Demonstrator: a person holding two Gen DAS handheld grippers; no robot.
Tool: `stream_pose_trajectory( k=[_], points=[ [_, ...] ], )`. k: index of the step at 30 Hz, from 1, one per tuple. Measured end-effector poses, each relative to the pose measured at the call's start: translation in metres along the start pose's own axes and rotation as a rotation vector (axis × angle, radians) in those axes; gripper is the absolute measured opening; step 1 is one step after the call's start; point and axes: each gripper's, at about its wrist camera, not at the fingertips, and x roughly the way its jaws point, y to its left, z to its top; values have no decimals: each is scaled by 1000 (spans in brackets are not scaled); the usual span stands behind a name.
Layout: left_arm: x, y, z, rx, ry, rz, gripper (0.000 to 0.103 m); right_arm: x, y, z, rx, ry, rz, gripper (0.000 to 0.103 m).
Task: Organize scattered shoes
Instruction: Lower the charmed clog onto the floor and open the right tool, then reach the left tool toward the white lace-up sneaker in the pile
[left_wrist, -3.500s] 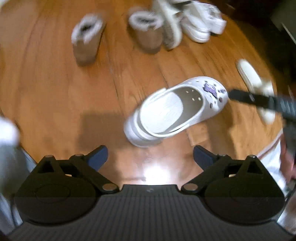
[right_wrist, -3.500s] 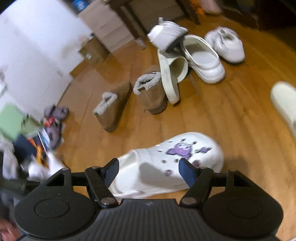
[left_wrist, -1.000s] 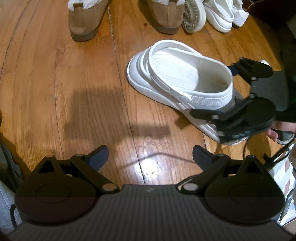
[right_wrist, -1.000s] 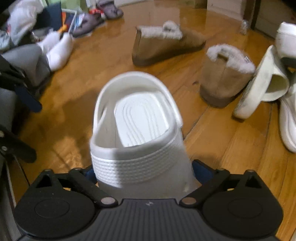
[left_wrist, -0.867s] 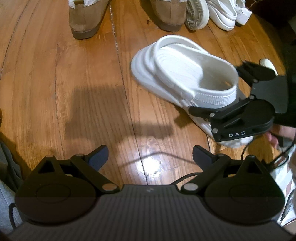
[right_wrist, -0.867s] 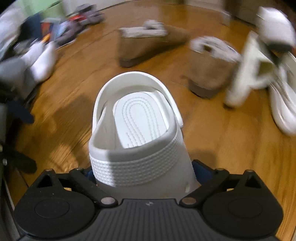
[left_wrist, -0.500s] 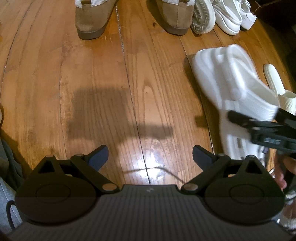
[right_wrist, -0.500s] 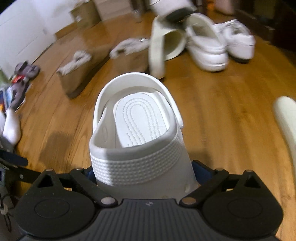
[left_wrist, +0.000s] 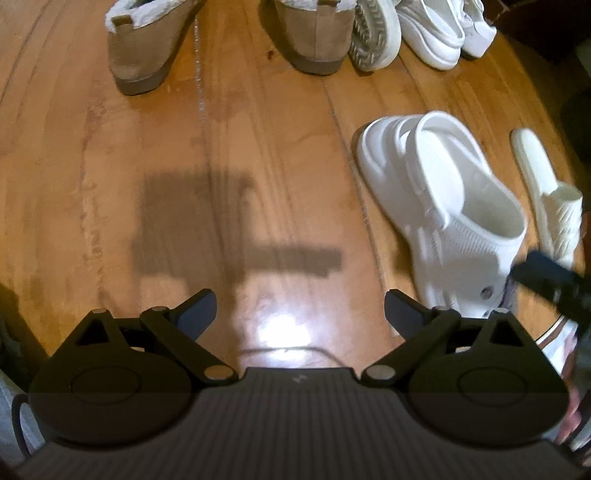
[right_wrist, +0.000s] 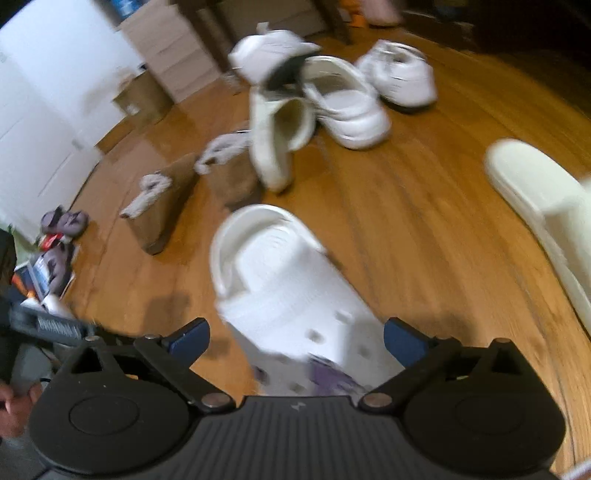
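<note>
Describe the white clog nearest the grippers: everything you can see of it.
The white clog is a thick-soled, moulded shoe of what looks like foam or rubber, with a heel strap, a ribbed band round the collar and round vent holes over the toe. A purple charm sits on the toe. It rests sole-down on the wooden floor, heel pointing away from the cameras. A cream slide lies beside it. The right hand-held gripper stands open around its toe, seemingly not touching.

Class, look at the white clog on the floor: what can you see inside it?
Inside the white clog only its bare white footbed shows, with nothing lying in it. The toe end is covered by the upper, so that part cannot be checked.
</note>
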Motion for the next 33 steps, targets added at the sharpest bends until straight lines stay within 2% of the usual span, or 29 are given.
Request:
stream_pose_trajectory(
  k=[4,7,12,16,20,23,26,33],
  points=[
    [7,-4,9,-30,3,-10,99,-9,-36,-20,90,16,-24,101],
    [11,-4,14,-43,-9,0,99,-14,-49,-27,127,13,-18,101],
    [5,-3,25,-18,-97,51,99,-20,-55,-23,185,-16,69,101],
    [-5,19,45,-75,-190,71,99,-12,-29,-10,160,-17,141,101],
    [-10,48,57,-140,-256,137,99,-1,10,-3,76,-15,184,101],
    [-7,66,56,-190,-252,153,99,9,32,0,21,-16,179,102],
    [-3,73,53,-219,-236,135,99,13,46,2,-25,-43,131,103],
    [-3,54,55,-166,-255,109,99,8,40,2,-14,-51,134,102]
  ],
)
